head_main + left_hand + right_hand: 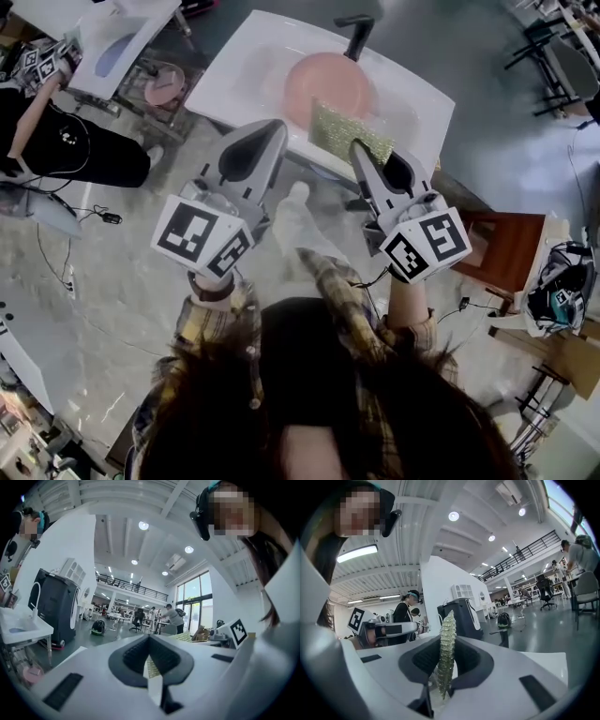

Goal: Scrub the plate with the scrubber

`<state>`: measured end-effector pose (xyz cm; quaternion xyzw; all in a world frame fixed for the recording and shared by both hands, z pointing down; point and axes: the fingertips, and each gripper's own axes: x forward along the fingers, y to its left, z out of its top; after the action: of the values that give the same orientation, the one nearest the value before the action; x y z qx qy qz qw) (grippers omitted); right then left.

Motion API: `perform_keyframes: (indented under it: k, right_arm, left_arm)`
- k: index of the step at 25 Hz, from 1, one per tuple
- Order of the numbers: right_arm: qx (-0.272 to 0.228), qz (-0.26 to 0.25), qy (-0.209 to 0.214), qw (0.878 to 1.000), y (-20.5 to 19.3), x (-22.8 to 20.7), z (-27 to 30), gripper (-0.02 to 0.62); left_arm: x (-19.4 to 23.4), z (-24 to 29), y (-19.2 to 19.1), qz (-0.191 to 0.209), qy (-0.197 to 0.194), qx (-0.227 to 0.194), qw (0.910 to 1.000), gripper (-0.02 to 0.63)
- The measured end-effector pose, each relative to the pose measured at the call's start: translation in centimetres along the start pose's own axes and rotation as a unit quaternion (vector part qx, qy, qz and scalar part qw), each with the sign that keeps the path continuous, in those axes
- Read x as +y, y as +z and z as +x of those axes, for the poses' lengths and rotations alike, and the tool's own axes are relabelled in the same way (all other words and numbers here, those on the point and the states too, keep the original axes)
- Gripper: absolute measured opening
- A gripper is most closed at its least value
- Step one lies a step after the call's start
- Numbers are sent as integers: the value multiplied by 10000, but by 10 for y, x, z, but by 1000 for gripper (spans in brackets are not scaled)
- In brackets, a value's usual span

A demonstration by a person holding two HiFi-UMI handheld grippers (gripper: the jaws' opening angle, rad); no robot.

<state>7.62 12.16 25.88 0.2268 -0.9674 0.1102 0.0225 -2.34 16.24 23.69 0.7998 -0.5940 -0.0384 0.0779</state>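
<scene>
A round pink plate lies in the white sink under a black tap. My right gripper is shut on a green glittery scrubber, which hangs over the sink's near rim just short of the plate. In the right gripper view the scrubber stands edge-on, pinched between the pads of the right gripper. My left gripper is shut and empty, to the left of the scrubber at the sink's near edge. In the left gripper view the left gripper has its pads together, with the scrubber off to the right.
At the upper left a second person stands by another white sink with a pink plate below it. A brown wooden stool sits to my right, with black frames behind. The floor is grey stone.
</scene>
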Motion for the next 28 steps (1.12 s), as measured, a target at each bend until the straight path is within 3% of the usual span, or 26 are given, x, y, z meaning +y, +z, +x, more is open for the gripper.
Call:
perform_keyframes:
  k: [6, 13, 22, 28]
  right_arm:
    - [123, 93, -83, 9998, -1, -41, 75, 78]
    - [11, 200, -237, 9995, 26, -88, 142, 78]
    - [-9, 205, -717, 9972, 41, -142, 148, 78]
    - [-70, 367, -1201, 9921, 41, -161, 128, 78]
  left_arm:
    - [75, 28, 3, 73, 132, 242, 9996, 14]
    - [122, 105, 34, 310, -256, 245, 9989, 14]
    - [129, 180, 43, 351, -839, 226, 9956, 14]
    - [120, 211, 29, 318, -1291, 454, 9901, 14]
